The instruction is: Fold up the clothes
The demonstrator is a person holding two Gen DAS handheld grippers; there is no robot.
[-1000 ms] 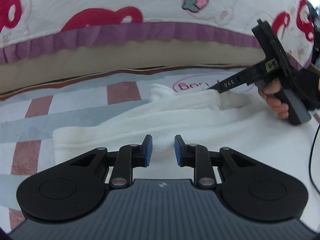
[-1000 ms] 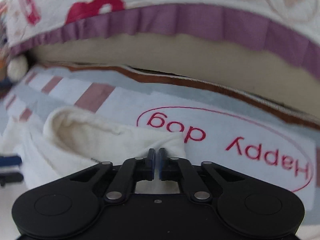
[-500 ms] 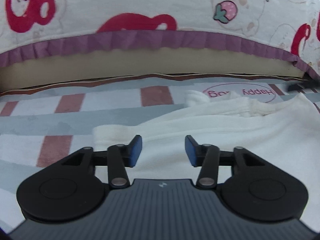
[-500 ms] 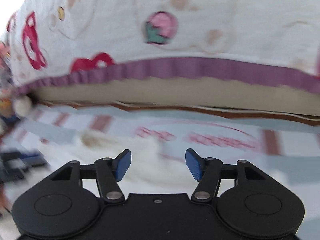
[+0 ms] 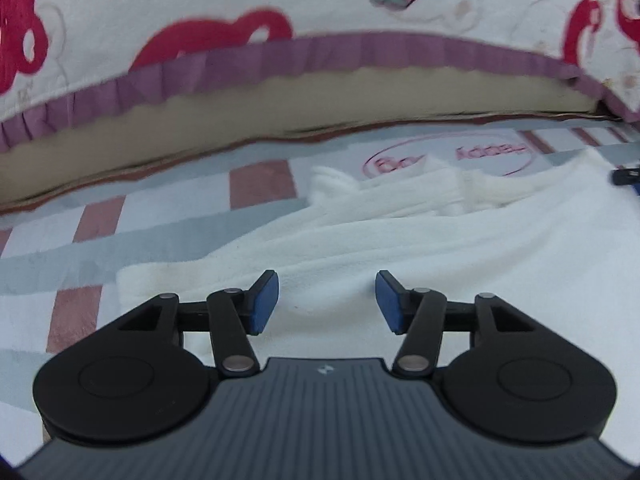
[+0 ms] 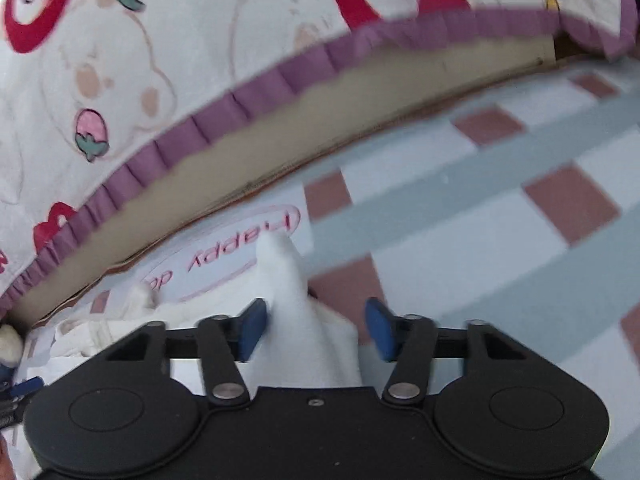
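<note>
Left wrist view, cloth: we see a white fleece garment (image 5: 460, 248) lying spread on the checked bed sheet (image 5: 168, 216), below the purple-frilled quilt (image 5: 280, 52)
Left wrist view, fingers: our left gripper (image 5: 326, 300) hovers over the near edge of the cloth; its blue pads have just been opening, they stand apart and nothing is pinched between them
Left wrist view, how it will handle: we think the cloth is soft, light and floppy, so it will sag and bunch; the thick near edge looks like a good spot to pinch
Right wrist view, cloth: a pointed corner of the white fleece garment (image 6: 296, 312) sticks up by the "Happy dog" print (image 6: 236, 256)
Right wrist view, fingers: our right gripper (image 6: 316, 330) has just been closing a bit; the corner sits between the pads, close to the left pad, but they do not squeeze it
Right wrist view, where to hold: we would grab this corner, low down
Containers: we see no box, basket or bag in either view
</note>
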